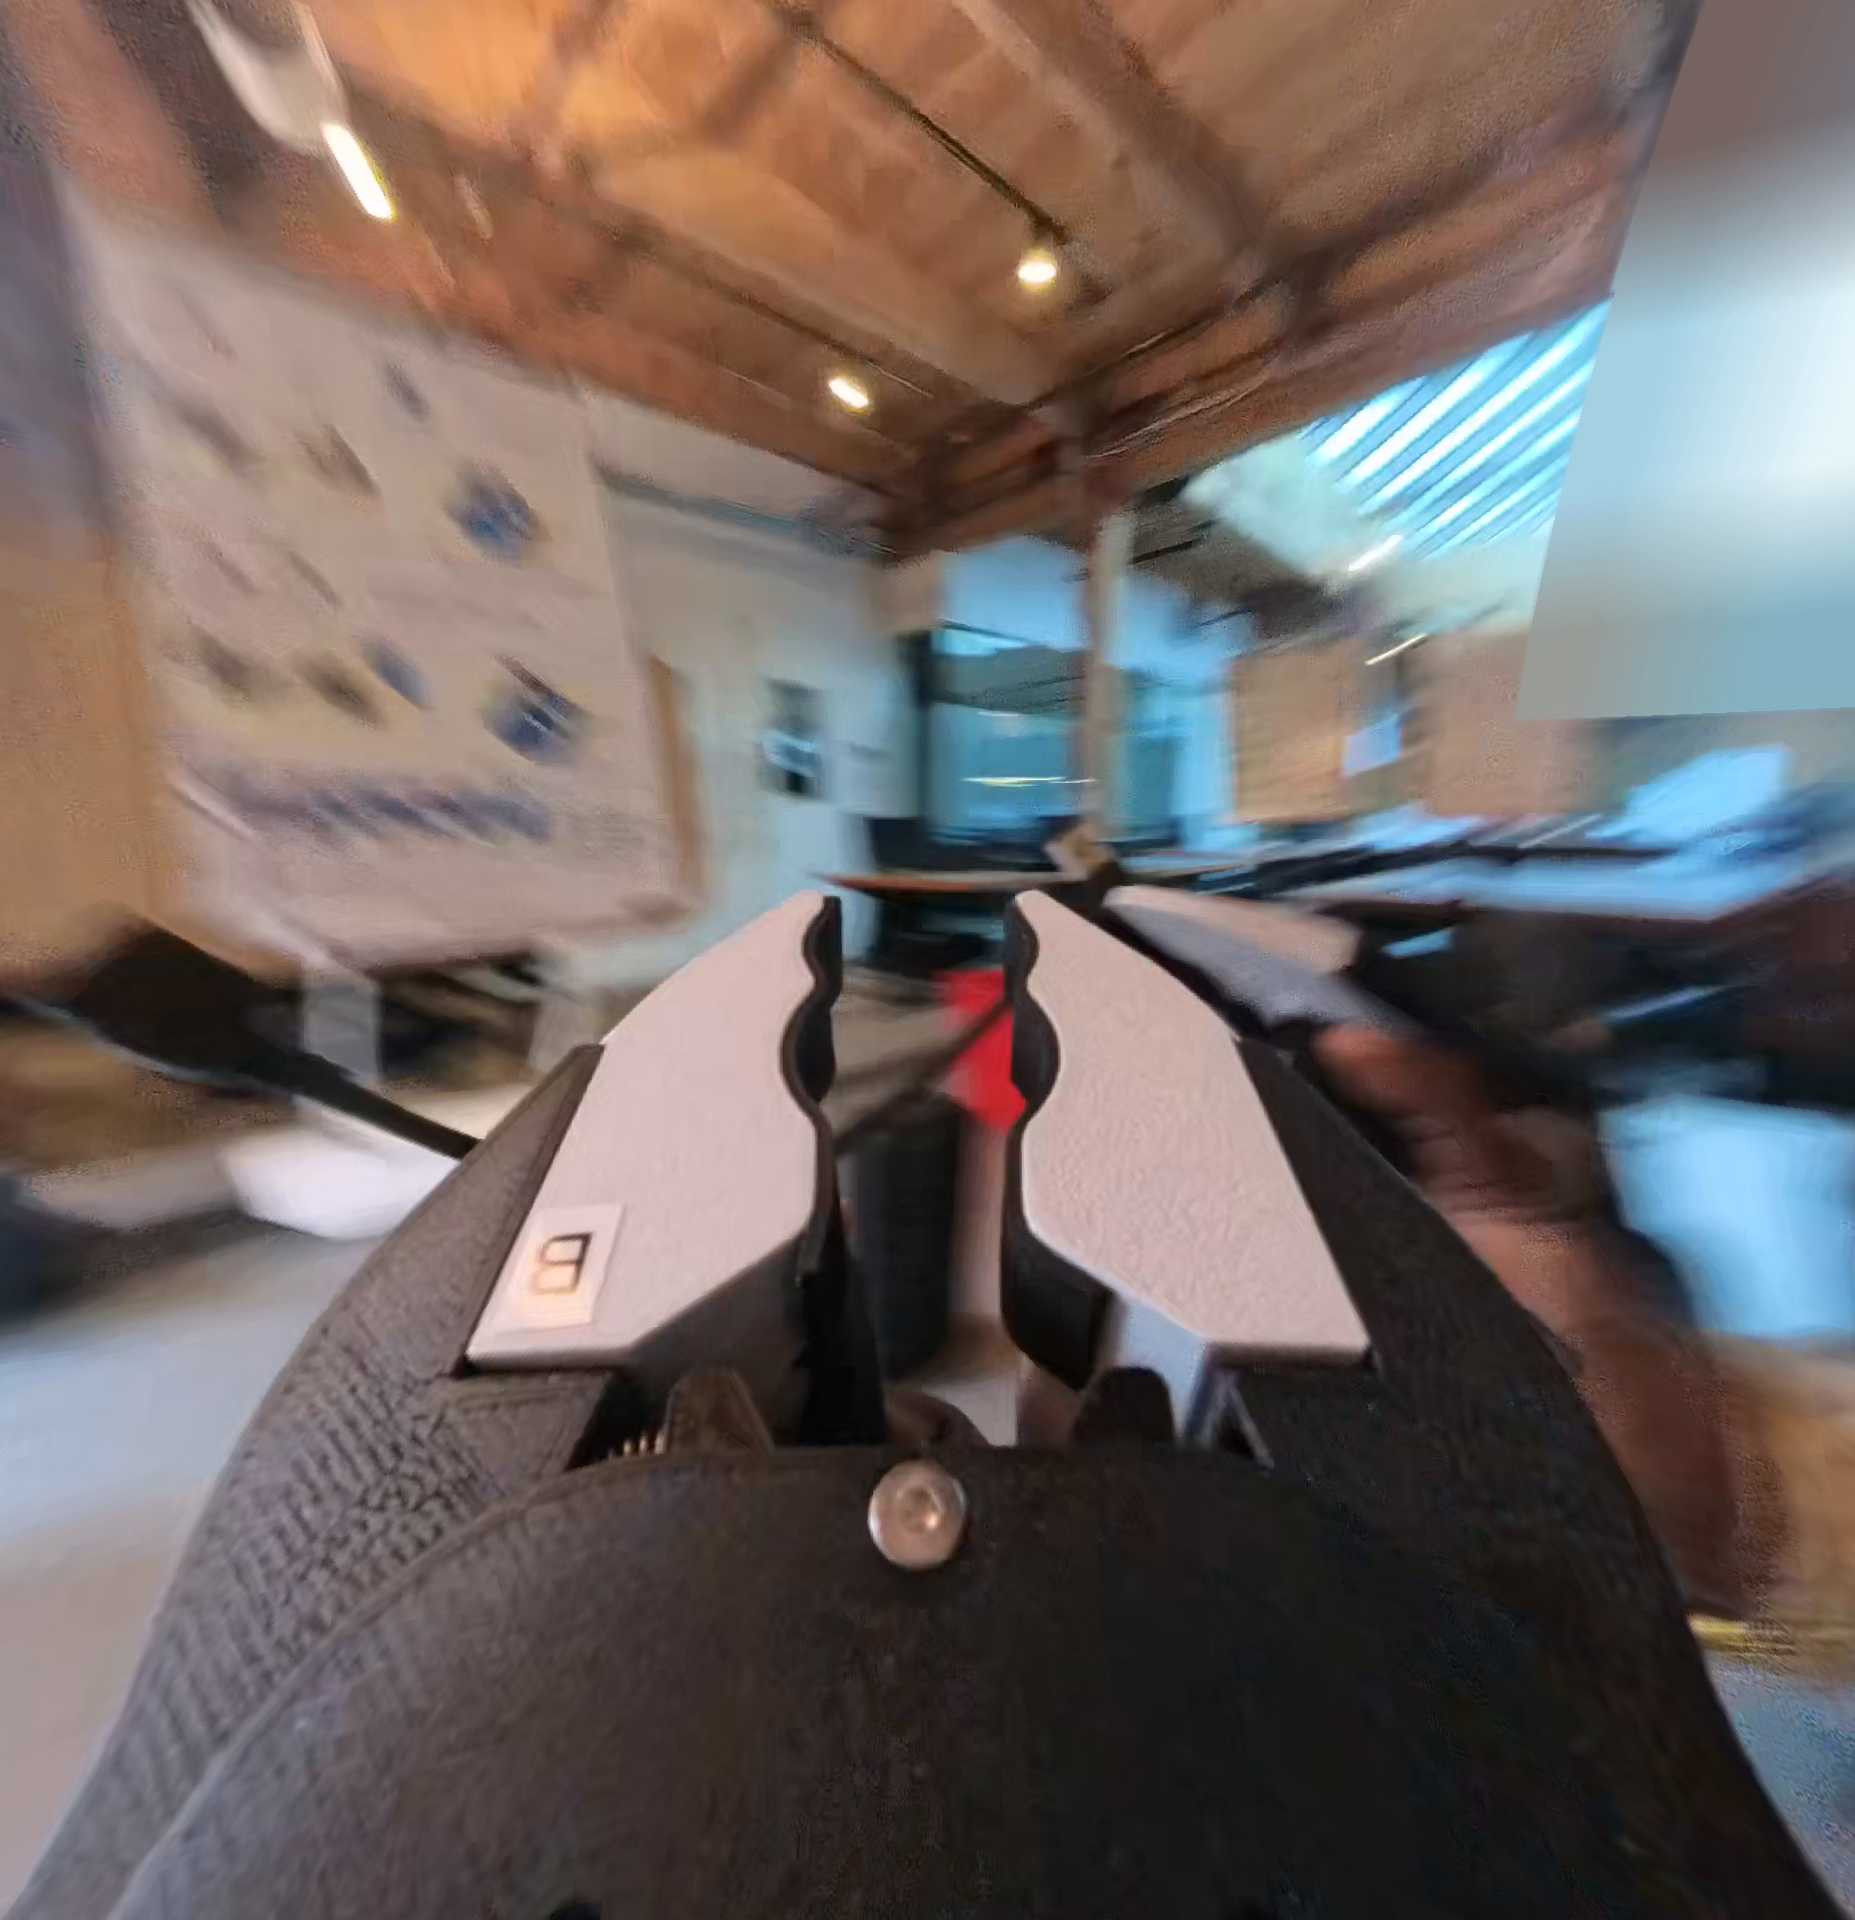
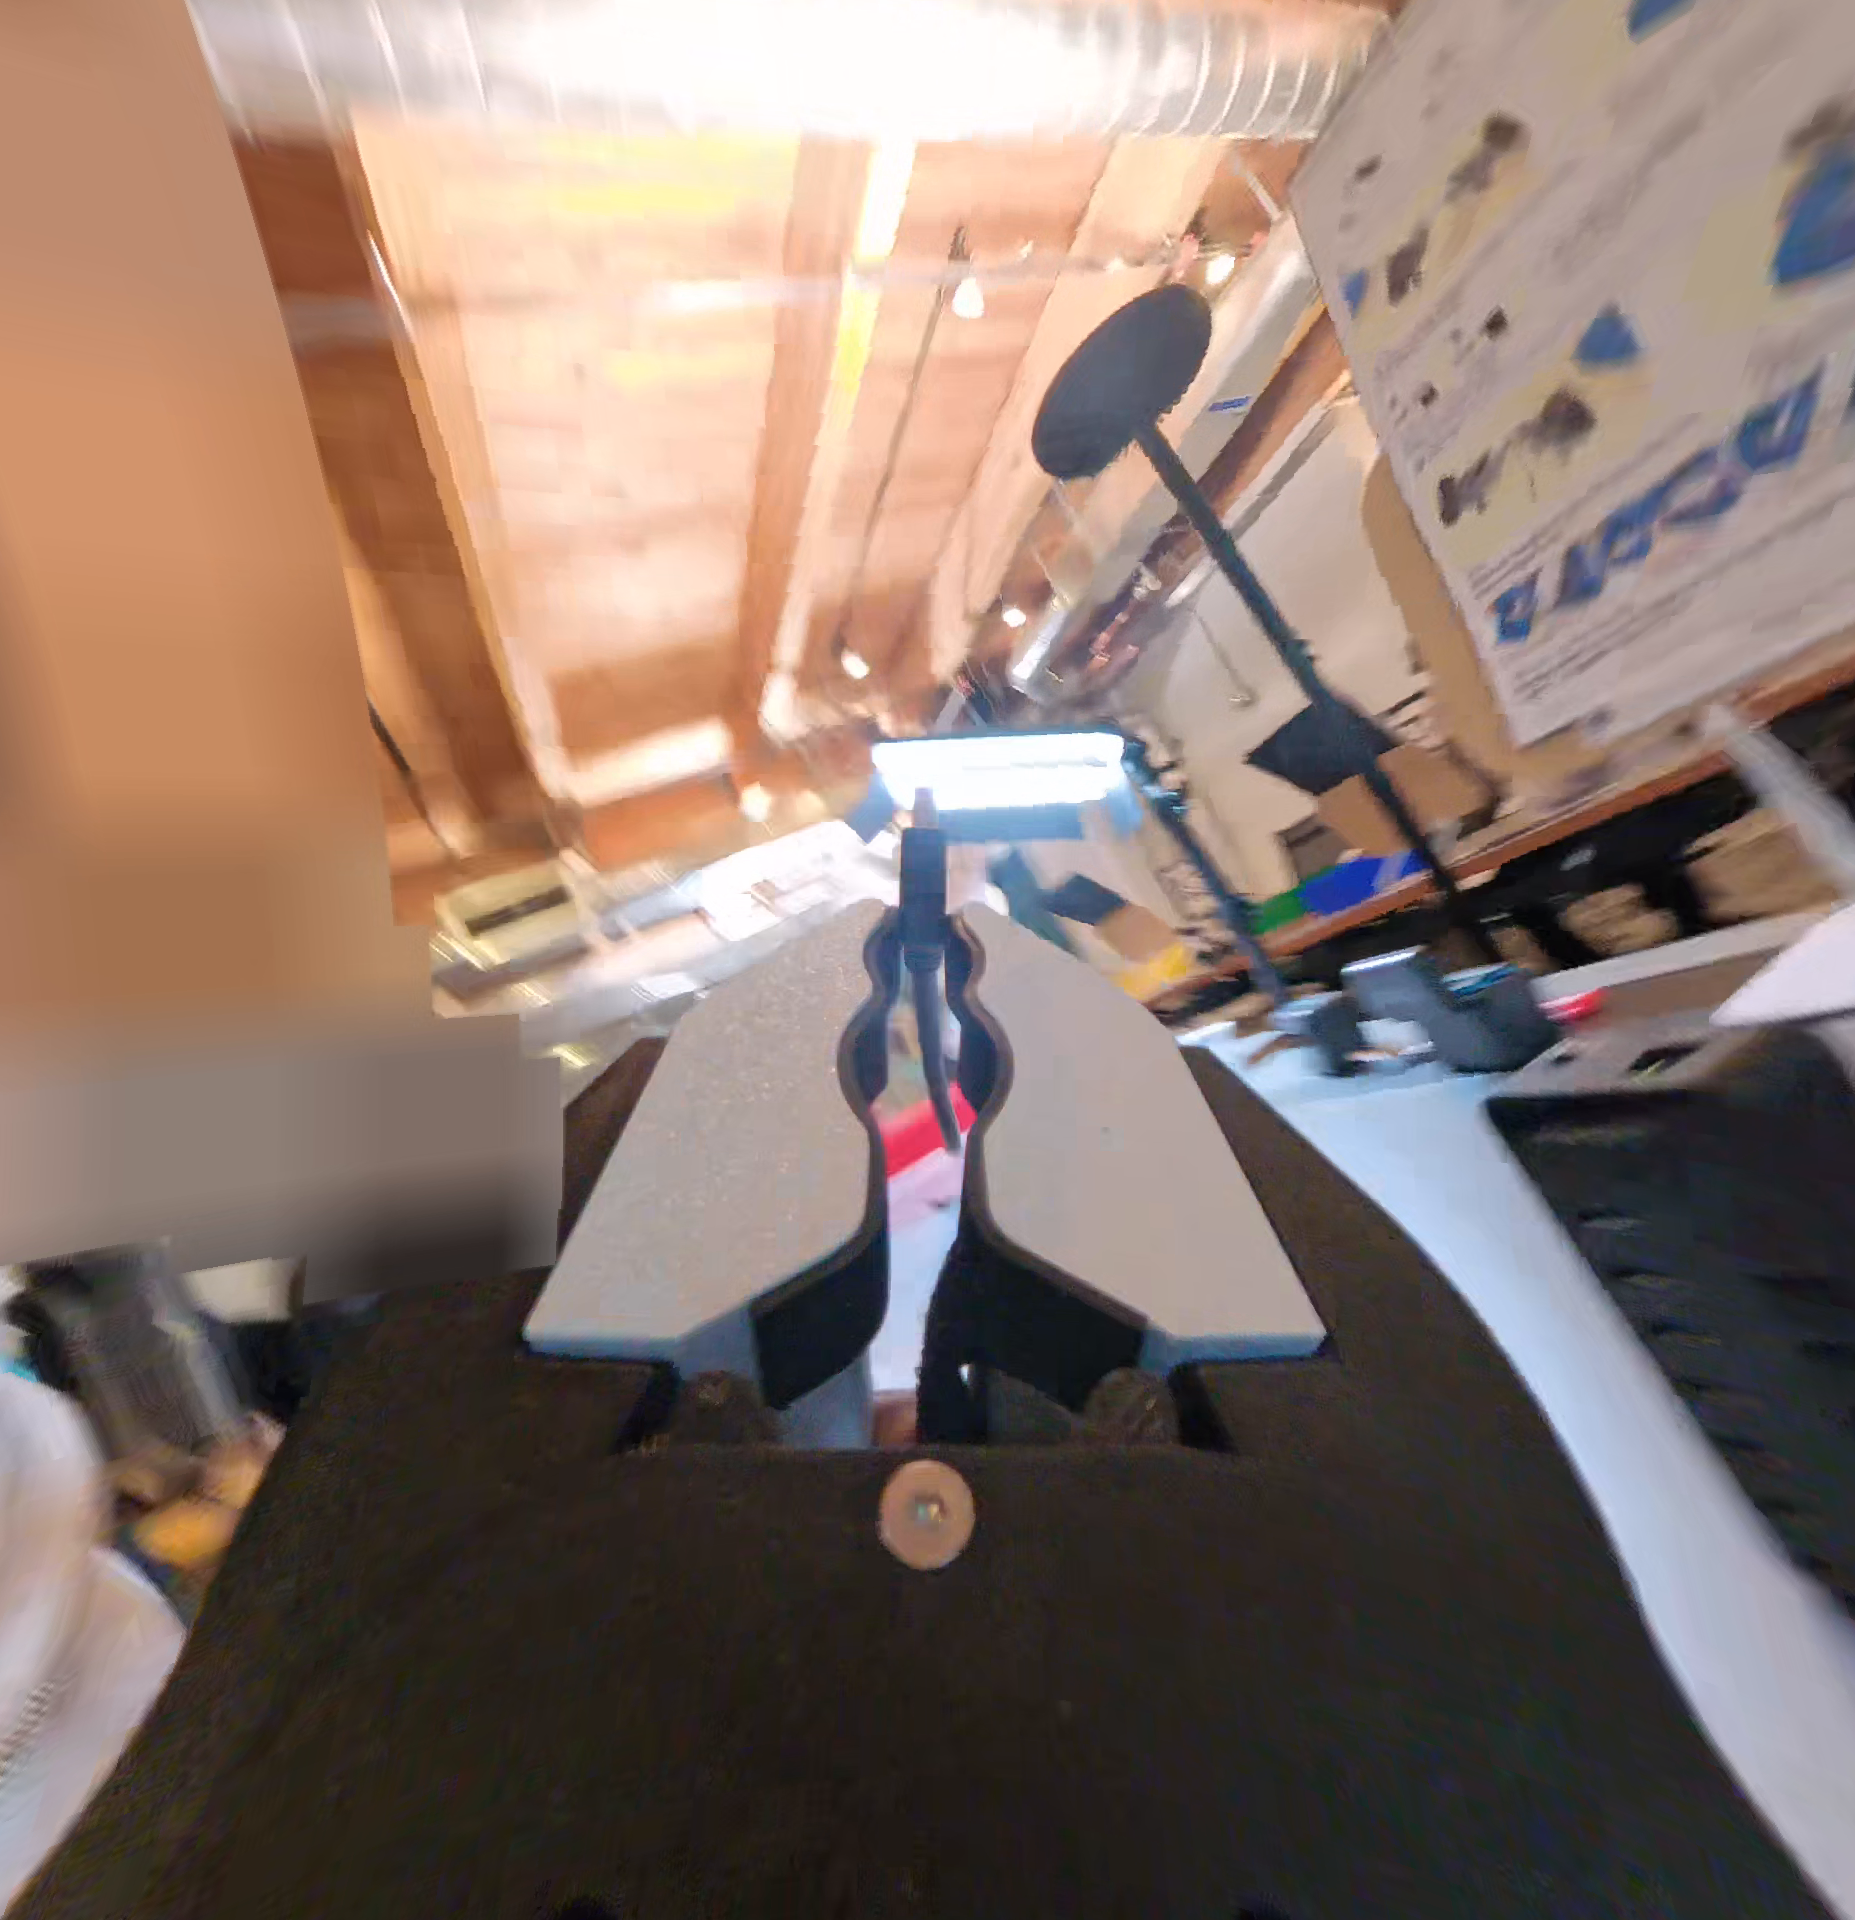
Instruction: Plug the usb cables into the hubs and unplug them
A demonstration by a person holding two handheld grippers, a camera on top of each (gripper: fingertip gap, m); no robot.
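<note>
Both views are tilted up and blurred by motion. My right gripper [image 2: 923, 920] is shut on a black USB cable [image 2: 923, 883]. The plug end sticks up past the fingertips and the cord [image 2: 938, 1060] hangs back between the fingers. My left gripper [image 1: 923, 904] is open and empty, held above the table. In the left wrist view the right gripper [image 1: 1235, 966] shows to the right in a hand [image 1: 1453, 1153], with the plug tip [image 1: 1074, 854] just beyond my left fingertips. A red object [image 1: 980, 1049] lies behind the jaws and also shows in the right wrist view [image 2: 915, 1130]. No hub is visible.
A white table [image 2: 1349, 1164] lies below the right gripper, with the left gripper's black body [image 2: 1712, 1216] at the right. A black stand with a round disc [image 2: 1120, 384], a bright light panel [image 2: 996, 774] and a poster board [image 2: 1629, 364] stand beyond. A black cord [image 1: 383, 1107] crosses the left.
</note>
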